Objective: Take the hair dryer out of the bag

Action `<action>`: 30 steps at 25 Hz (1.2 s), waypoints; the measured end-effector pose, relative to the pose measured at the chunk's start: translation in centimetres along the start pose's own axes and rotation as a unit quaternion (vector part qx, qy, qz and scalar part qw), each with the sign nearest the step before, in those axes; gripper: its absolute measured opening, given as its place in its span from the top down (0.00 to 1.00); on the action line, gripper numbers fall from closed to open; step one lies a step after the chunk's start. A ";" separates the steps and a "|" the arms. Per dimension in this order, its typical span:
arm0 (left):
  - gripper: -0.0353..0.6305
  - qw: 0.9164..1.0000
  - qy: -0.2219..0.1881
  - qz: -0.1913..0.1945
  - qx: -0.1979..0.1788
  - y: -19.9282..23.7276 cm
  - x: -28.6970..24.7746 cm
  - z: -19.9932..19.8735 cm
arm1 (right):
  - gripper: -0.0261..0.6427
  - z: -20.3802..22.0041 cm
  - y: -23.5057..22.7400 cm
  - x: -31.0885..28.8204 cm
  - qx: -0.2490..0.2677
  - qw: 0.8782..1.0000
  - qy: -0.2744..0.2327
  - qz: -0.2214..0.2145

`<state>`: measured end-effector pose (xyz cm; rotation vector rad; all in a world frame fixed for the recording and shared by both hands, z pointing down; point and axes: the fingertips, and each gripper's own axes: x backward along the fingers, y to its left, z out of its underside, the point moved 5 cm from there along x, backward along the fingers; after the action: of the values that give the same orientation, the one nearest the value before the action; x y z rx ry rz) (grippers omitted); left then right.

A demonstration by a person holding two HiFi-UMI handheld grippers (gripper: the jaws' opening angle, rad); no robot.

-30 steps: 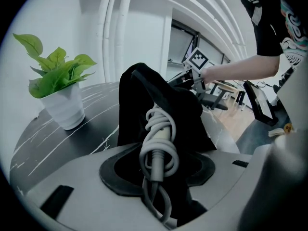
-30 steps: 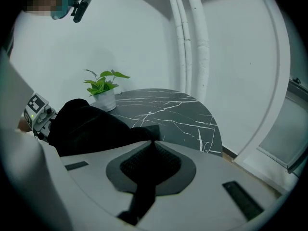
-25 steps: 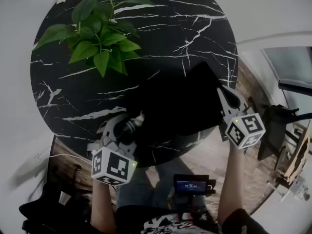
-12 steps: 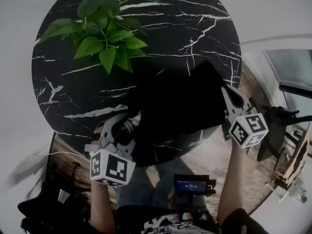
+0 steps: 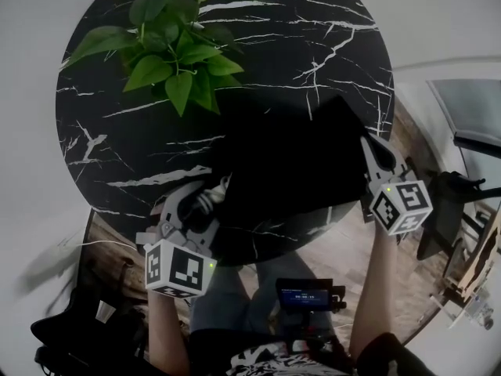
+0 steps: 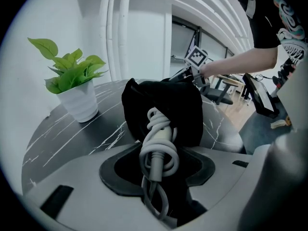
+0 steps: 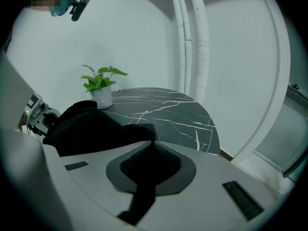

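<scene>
A round black marble table (image 5: 313,45) fills the upper part of the head view. A leafy green plant (image 5: 176,53) stands at its upper left, in a white pot (image 6: 79,100) that shows at the left of the left gripper view. The black bag (image 5: 290,163) lies crumpled near the middle of the table, toward its lower right edge.

At the lower left of the head view the left gripper (image 5: 205,200) reaches over the table's near edge to the bag's left end. Its own view shows a coiled white cord (image 6: 159,143) coming out of the dark fabric and running down between the jaws, which are clamped on the bundle and stand partly apart around it. The hair dryer's body cannot be seen in any view. Only this cord shows, at the bag's opening and in the left gripper's hold.

At the right of the head view the right gripper (image 5: 368,143) meets the bag's right edge. In its own view the jaws are pressed together on a strip of the black fabric, which hangs down between them while the rest of the bag (image 7: 91,126) bulges at the left. The left gripper (image 7: 38,117) shows beyond it at the far left edge.
</scene>
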<state>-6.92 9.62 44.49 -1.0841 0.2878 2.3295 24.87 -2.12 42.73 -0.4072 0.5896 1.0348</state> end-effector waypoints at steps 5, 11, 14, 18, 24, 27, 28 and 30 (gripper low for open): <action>0.65 1.000 0.008 -0.002 0.012 0.2 0.0 0.3 | 0.92 1.0 0.9 -0.4 0.093 0.995 0.035 0.028; 0.64 1.000 0.007 -0.003 0.015 0.4 -0.1 0.4 | 0.92 1.4 2.1 -1.6 0.196 0.976 0.054 0.080; 0.64 1.000 0.010 -0.001 0.016 0.3 -0.1 0.4 | 0.92 1.7 2.6 -1.7 0.229 0.965 0.060 0.110; 0.64 1.000 0.008 -0.002 0.021 0.3 -0.1 0.5 | 0.93 1.9 3.1 -1.8 0.249 0.958 0.058 0.133; 0.64 1.000 0.001 0.002 0.028 0.3 -0.2 0.7 | 0.93 2.3 4.0 -2.0 0.317 0.929 0.058 0.183; 0.65 0.999 -0.004 0.007 0.036 0.3 -0.2 0.9 | 0.93 2.4 4.4 -2.1 0.348 0.912 0.067 0.207; 0.65 0.999 -0.006 0.007 0.038 0.4 -0.2 0.9 | 0.93 2.5 4.5 -2.1 0.354 0.908 0.068 0.213; 0.65 0.999 -0.009 0.008 0.041 0.4 -0.2 1.1 | 0.93 2.5 4.6 -2.3 0.367 0.900 0.067 0.226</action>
<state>-7.73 9.61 45.34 -1.0246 0.3825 2.3185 20.57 -0.07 45.92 0.3499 1.1795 1.1368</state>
